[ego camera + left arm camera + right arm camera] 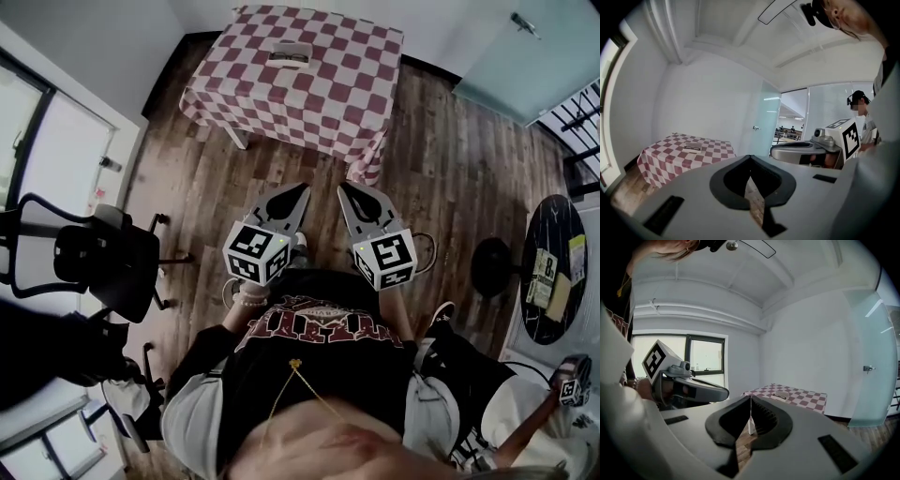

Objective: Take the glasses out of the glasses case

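The glasses case [286, 53] lies on the table [319, 98] straight ahead of me, toward its far side; a chair [103, 258] stands left, a round table [553, 225] right.

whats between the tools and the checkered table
Only bare brown wood-plank floor lies between the left tool, right tool and the red-and-white checkered table, in the head view.

The case [287, 54] on the bench [328, 103] is seen too small for its lid or contents to be made out. In the left gripper view, glasses [692, 148] are only faintly traced there; whether in or on the case cannot be told. In the right gripper view, the bench's near side is hidden behind the right hand-held gripper [750, 397]. The chair [103, 258] is cut off by the head view's left edge.
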